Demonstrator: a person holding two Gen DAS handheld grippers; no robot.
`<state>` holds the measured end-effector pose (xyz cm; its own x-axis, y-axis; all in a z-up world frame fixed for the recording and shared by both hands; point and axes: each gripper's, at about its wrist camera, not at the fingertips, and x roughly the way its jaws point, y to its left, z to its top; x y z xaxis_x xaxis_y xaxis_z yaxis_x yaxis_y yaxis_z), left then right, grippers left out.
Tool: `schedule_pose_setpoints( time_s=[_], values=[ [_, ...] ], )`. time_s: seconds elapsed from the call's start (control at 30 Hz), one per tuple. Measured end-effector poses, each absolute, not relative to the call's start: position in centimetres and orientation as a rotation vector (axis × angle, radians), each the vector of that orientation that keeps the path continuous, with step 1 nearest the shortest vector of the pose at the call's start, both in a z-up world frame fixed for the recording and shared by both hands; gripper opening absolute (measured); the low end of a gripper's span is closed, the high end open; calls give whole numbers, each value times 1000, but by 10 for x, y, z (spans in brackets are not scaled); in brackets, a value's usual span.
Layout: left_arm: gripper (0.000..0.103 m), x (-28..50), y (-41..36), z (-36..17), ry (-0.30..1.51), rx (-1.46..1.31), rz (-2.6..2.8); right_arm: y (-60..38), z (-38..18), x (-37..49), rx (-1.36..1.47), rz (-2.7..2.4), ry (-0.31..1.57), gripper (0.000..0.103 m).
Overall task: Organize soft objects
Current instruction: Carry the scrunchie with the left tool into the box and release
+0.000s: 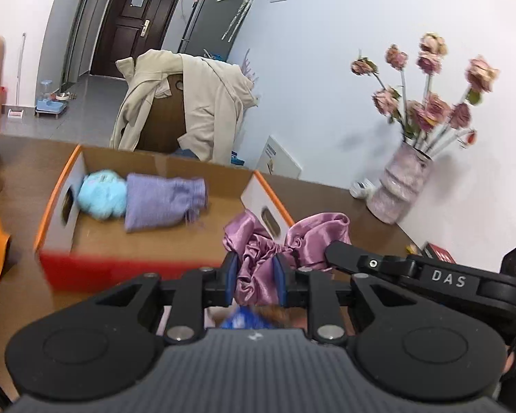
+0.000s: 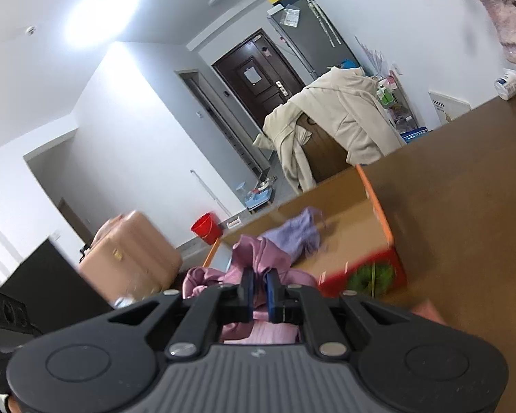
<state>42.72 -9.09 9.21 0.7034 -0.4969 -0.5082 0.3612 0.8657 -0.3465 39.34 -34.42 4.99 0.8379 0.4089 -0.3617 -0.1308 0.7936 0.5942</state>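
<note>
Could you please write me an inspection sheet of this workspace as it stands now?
Surface: brown table, carrying an open cardboard box.
Job's things: purple cloth and light blue plush item lie in the box; pink satin fabric held above the table.
Clutter: vase of dried flowers, small white bottle, red box.
Grippers: left gripper and right gripper both shut on the satin fabric.
Cables: nothing seen.
Surroundings: beige coat over a chair, dark door, pink suitcase, red bucket.
</note>
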Motion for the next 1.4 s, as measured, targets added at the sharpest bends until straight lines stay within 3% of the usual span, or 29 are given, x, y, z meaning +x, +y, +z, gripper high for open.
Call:
schedule_pose_setpoints(
  time_s=[0.57,0.7,0.77,0.8,0.87,1.23,1.4],
  values=[
    [23,687,-142,28,1006,-397,-385,-361,8,636,467,102,742,7],
    [40,707,-146,21,1030,-354,-316,-338,3,658,300,67,773,16],
    [50,708,-145,24,1023,-351,-325,-332,1,664,249,37,780,21],
    [57,706,-145,27,1010,-346,-329,-332,1,667,249,31,788,31],
    [62,700,-141,37,975,-326,-335,-336,4,665,287,42,789,35],
    [76,610,-111,83,825,-173,-270,-349,50,607,242,54,721,48],
    [85,534,-101,99,693,-58,-234,-343,73,544,144,86,666,64]
  ],
)
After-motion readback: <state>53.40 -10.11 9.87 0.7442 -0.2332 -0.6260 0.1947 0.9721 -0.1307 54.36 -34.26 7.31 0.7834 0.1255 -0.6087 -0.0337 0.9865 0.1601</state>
